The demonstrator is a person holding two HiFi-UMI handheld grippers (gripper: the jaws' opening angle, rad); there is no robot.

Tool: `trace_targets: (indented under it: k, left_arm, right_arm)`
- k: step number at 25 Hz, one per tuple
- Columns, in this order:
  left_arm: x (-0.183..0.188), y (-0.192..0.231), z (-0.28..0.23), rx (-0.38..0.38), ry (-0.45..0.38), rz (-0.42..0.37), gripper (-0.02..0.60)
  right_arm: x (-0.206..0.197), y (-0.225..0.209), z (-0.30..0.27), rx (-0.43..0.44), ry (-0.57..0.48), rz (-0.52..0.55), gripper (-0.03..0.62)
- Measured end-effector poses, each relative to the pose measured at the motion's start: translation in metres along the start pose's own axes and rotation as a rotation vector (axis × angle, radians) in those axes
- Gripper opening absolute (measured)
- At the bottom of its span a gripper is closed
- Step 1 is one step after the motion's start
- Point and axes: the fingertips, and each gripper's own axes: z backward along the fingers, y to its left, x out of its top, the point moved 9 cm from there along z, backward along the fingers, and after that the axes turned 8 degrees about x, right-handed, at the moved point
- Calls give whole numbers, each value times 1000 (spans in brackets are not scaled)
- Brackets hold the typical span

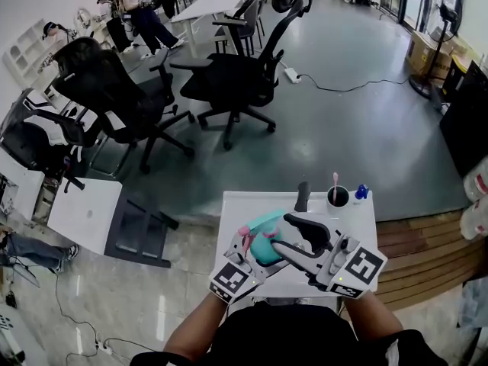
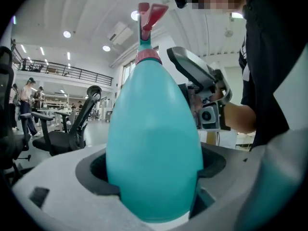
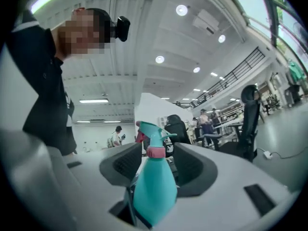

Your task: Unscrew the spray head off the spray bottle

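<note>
A teal spray bottle [image 1: 265, 244] with a pink collar [image 2: 148, 57] and a spray head [image 2: 151, 12] is held above the small white table [image 1: 236, 204]. My left gripper [image 2: 154, 172] is shut on the bottle's wide body, and its marker cube [image 1: 229, 277] shows in the head view. In the right gripper view the bottle's collar [image 3: 155, 152] and teal spray head [image 3: 153, 131] stand between the jaws of my right gripper [image 3: 156, 165]. Those jaws are open, with a gap on each side of the neck. The right gripper [image 1: 288, 242] reaches in from the right.
On the table's far edge stand a black cup [image 1: 337, 197] holding a pink stick, a small blue object [image 1: 361, 192] and a black object [image 1: 303, 197]. Black office chairs [image 1: 229, 82] stand beyond. A low white table [image 1: 84, 216] is at the left, wooden decking [image 1: 427, 250] at the right.
</note>
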Motion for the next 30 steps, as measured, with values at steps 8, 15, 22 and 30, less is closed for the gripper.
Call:
trace_targets:
  k: [8, 15, 22, 30]
  left_arm:
    - [1, 0, -4, 65, 24, 17, 460]
    - [1, -2, -9, 111, 50, -31, 460]
    - [5, -4, -4, 49, 19, -43, 460]
    - [32, -23, 7, -231, -113, -66, 461]
  right_arm:
    - [-5, 17, -14, -202, 88, 92, 192]
    - [-3, 16, -16, -282, 114, 133, 144]
    - [3, 10, -10, -152, 110, 69, 137]
    - [20, 23, 3, 232, 98, 80, 133]
